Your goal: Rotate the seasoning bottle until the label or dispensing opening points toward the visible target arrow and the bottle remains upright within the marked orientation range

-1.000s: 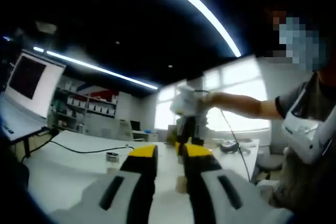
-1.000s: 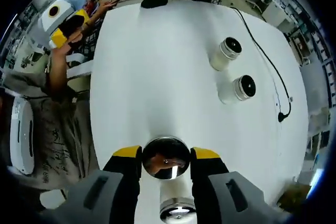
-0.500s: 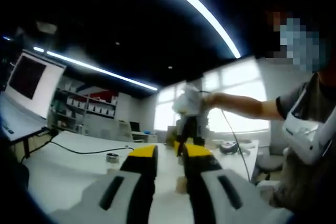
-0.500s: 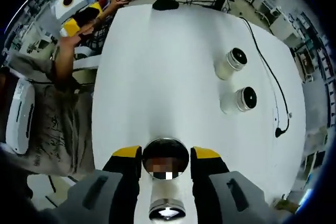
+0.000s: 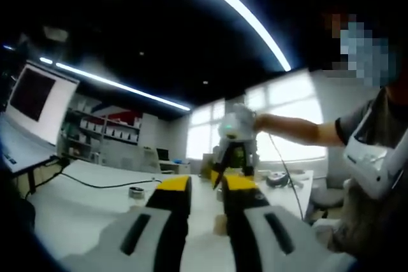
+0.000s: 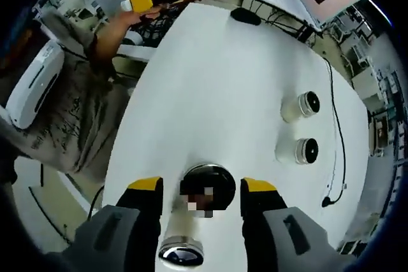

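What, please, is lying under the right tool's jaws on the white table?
Between the right tool's jaws stands a shiny-capped bottle, another bottle beside it. Its cap hides its body and any label.

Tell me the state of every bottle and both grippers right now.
Chrome-capped seasoning bottle: upright between the right gripper's jaws, ungripped.
Silver-rimmed white bottle: standing close beside it.
Farther dark-topped white bottle: upright, untouched.
Nearer dark-topped white bottle: upright, untouched.
Right gripper: open, gaps either side of the cap.
Left gripper: narrowly open, empty.
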Available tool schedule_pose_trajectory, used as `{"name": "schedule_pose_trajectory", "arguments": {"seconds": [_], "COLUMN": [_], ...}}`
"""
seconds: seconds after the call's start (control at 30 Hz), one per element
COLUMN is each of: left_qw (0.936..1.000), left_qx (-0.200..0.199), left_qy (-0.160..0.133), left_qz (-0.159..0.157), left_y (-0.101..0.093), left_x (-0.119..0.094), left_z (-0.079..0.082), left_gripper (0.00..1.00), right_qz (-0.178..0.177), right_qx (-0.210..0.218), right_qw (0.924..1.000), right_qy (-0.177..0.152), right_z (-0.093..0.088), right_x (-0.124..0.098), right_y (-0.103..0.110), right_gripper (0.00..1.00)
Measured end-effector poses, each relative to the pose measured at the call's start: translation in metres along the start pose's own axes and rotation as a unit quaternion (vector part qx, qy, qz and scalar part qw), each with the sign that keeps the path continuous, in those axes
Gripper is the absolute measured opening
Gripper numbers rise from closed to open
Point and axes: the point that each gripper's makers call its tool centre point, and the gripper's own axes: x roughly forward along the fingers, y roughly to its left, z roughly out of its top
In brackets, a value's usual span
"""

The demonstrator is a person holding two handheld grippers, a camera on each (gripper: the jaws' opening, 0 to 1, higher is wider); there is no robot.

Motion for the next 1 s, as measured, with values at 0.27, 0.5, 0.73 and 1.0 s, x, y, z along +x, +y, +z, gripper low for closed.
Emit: {"name": "schedule_pose_trajectory", "arguments": {"seconds": [0.27, 0.5, 0.73, 1.0], "left_qw": [1.0, 0.9998, 0.9989, 0.997], "left_qx": [0.002, 0.004, 0.012, 0.021], "left_qy": [-0.005, 0.0, 0.003, 0.002], "left_qz": [0.005, 0.021, 0.045, 0.075], "left_y": [0.004, 0.008, 0.006, 0.003], "left_x": [-0.003, -0.008, -0.02, -0.038], "left_z": [0.005, 0.002, 0.002, 0.005], "left_gripper": [0.2, 0.2, 0.2, 0.2], "right_qz": [0.025, 0.028, 0.031, 0.031], "right_qx": [-0.048, -0.103, -0.134, -0.156], "right_qw": [0.9985, 0.9942, 0.9903, 0.9868], "right_qy": [-0.008, 0.014, 0.016, 0.029], "right_z": [-0.008, -0.016, -0.012, -0.013], "right_x": [0.004, 0.004, 0.005, 0.006], "right_y": [-0.006, -0.009, -0.008, -0.008], "right_gripper": [0.49, 0.44, 0.43, 0.44]}}
